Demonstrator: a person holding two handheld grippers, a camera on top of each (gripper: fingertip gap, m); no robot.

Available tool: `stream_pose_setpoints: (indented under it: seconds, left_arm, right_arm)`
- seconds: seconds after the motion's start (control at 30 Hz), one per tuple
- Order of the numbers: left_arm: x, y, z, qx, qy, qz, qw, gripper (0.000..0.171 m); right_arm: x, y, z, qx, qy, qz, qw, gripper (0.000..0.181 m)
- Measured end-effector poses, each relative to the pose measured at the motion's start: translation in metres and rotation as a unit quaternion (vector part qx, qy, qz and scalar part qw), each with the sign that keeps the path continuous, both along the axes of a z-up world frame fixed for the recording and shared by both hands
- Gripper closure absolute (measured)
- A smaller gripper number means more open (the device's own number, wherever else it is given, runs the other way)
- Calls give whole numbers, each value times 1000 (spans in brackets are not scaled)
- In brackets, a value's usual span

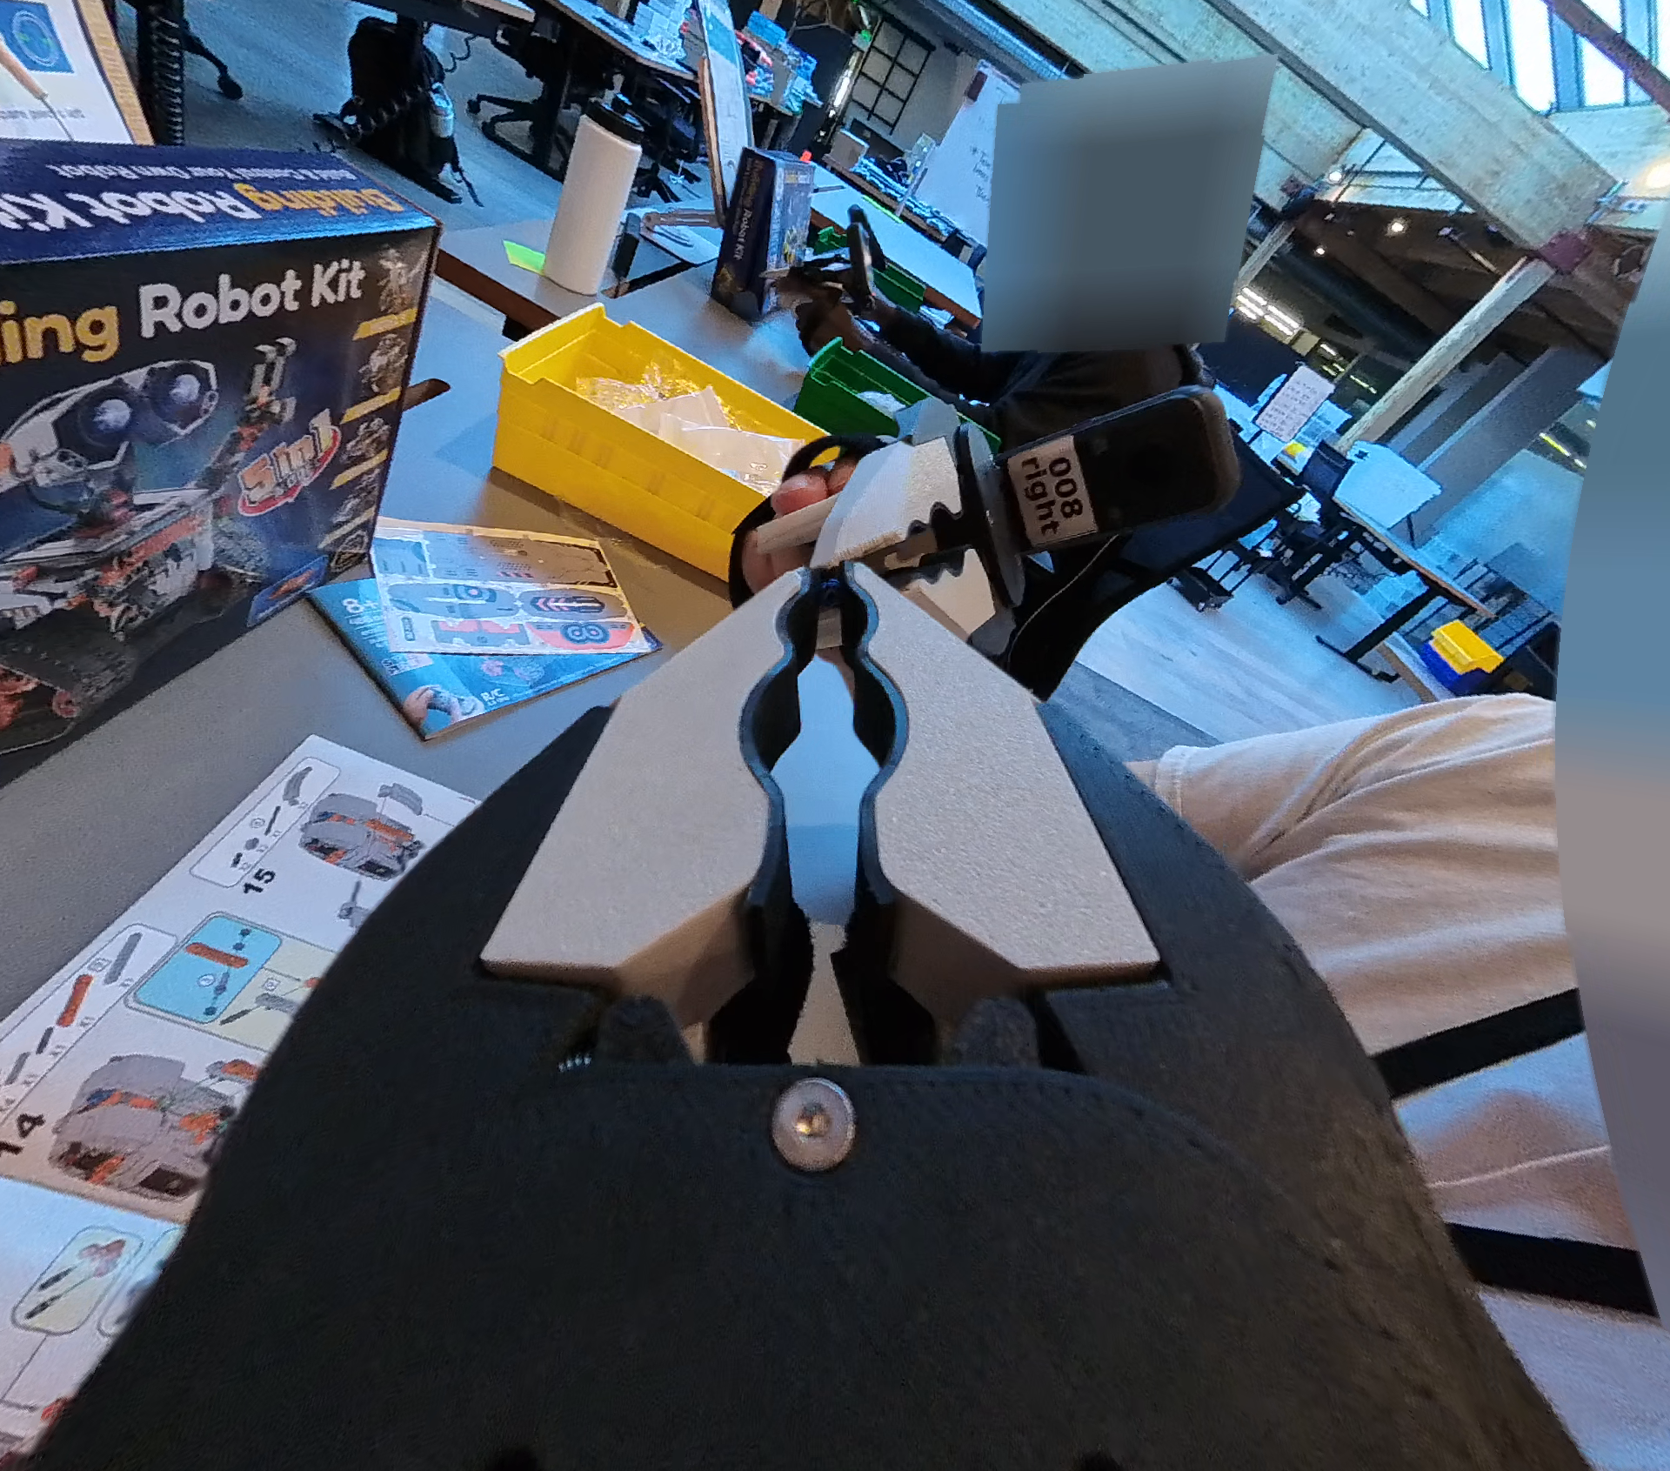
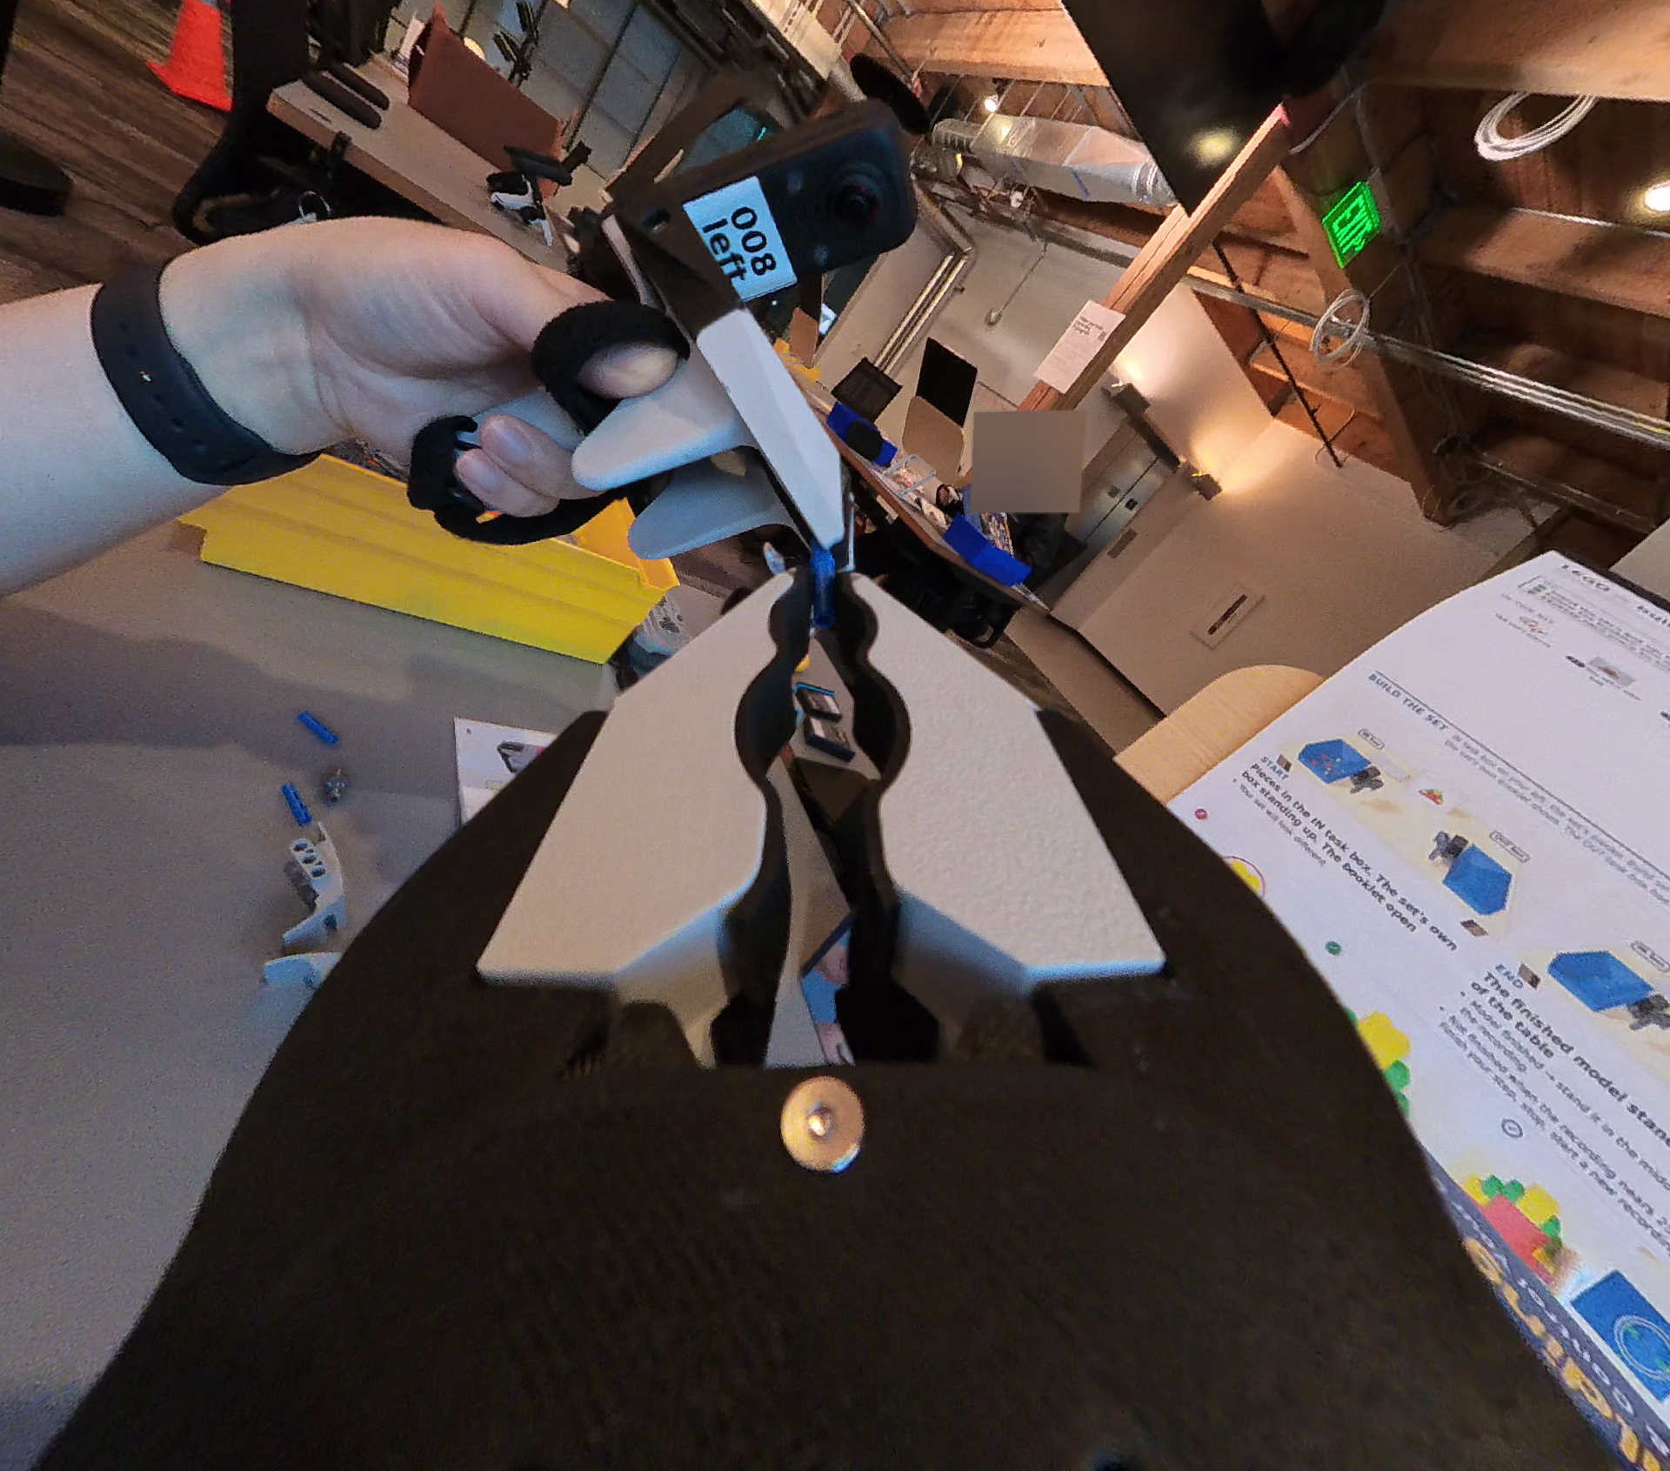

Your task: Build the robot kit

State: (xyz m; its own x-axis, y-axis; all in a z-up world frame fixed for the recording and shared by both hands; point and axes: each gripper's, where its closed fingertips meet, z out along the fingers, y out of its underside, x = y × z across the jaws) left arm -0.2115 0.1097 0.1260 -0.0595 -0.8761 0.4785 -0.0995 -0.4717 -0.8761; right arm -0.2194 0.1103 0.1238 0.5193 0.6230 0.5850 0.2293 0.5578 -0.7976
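Observation:
Both grippers are held above the grey table [image 1: 271, 705], tip to tip. My left gripper [image 1: 827, 589] is shut on a small grey piece [image 1: 832, 625], with a bit of blue showing at its tips. My right gripper [image 2: 820, 601] is shut on a small blue pin [image 2: 822, 580]. In the left wrist view the right gripper [image 1: 845, 555] comes in from the upper right and meets my tips. In the right wrist view the left gripper [image 2: 836, 537], held by a hand [image 2: 361, 343], comes down from the upper left onto the blue pin.
A robot kit box [image 1: 181, 415], a yellow bin [image 1: 578, 451] with clear bags, an open instruction booklet [image 1: 226, 930] and a sticker sheet [image 1: 506, 596] lie on the table. Loose blue pins [image 2: 316, 728] and a grey part [image 2: 312, 885] lie left; a printed sheet [image 2: 1491, 885] lies right. A person sits opposite. The tips of both grippers are at nearly the same place.

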Motion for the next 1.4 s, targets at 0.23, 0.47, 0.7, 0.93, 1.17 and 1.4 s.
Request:
stream_pose_setpoints:
  seconds: [0.23,0.47,0.7,0.93,1.17,1.4]
  left_arm:
    - [2,-2,-1,4,4,-9,1000,170]
    - [-26,69,-64,131,233,184,946,152]
    - [-87,135,-111,336,512,352,708,171]
    - [-64,131,-147,364,567,293,678,171]
    - [-6,81,-100,140,263,181,937,171]
    - [-5,27,-21,-12,1,7,1000,140]
  right_arm:
    - [2,-3,-2,-3,-7,10,1000,178]
    - [43,41,-56,-99,-99,-72,988,178]
    - [105,72,-112,-168,-175,-165,956,178]
    - [133,83,-146,-217,-188,-192,938,178]
    - [90,63,-83,-125,-138,-147,971,178]
    - [31,6,-13,49,-153,-110,981,178]
